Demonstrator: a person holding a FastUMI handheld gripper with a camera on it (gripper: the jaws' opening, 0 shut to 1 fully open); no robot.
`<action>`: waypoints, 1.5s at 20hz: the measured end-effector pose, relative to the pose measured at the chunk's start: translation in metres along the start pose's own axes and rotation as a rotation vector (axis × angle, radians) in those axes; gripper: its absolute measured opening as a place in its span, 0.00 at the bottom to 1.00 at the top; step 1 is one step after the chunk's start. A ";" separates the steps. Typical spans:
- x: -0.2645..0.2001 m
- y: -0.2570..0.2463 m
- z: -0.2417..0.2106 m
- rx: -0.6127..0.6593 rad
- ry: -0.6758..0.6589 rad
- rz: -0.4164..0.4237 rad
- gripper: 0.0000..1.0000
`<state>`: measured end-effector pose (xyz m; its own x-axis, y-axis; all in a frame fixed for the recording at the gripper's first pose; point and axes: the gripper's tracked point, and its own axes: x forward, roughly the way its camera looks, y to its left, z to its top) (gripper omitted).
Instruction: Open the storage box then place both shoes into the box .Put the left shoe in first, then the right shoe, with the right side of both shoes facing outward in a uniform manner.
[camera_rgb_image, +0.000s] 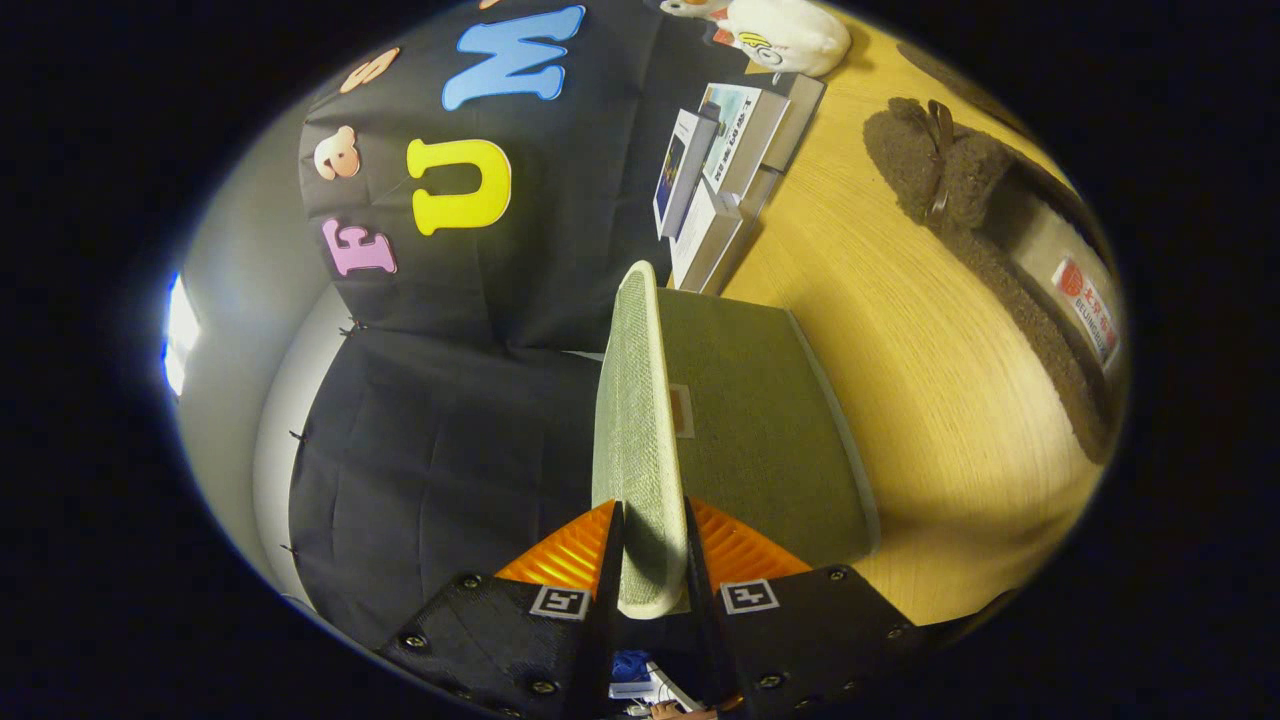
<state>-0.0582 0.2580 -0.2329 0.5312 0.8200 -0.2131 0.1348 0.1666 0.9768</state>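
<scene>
- Gripper (650, 560): one, hand-held, rolled onto its side; both fingers pinch the edge of the lid (635, 420) between them, one on each face.
- Lid: one, pale woven-fabric panel, seen edge-on, running forward from between the fingers. It appears lifted clear of the box, though the hinge line is hidden.
- Storage box (760, 430): one, grey-green fabric, just ahead of the fingers and to the right of the lid, resting on the table (900, 330). The face on show carries a small tan patch; the interior cannot be seen.
- Shoe (960, 200): one counted with certainty, dark brown and fuzzy with a strap, lying on the table far right of the box and well apart from it. A cream lining with a red label shows at its opening. Whether a second shoe lies beside it cannot be told; nor can left be told from right.
- Small boxes (715, 180): a stack of roughly three or four flat cartons, beyond the storage box against the cloth wall.
- Soft toy (780, 35): one, white, at the far end of the table past the cartons.
- Progress, as judged: opening step in hand, lid gripped and raised. No shoe is seen in the box, so left shoe, then right, both remain to be placed with right sides outward.
</scene>
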 end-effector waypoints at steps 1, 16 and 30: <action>-0.003 -0.002 -0.001 -0.020 0.015 -0.013 0.33; -0.005 0.073 0.008 -0.211 0.006 -0.010 0.03; 0.044 0.175 -0.033 -0.472 0.031 -0.001 0.03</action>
<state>-0.0387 0.3415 -0.0710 0.5049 0.8346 -0.2201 -0.2641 0.3921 0.8812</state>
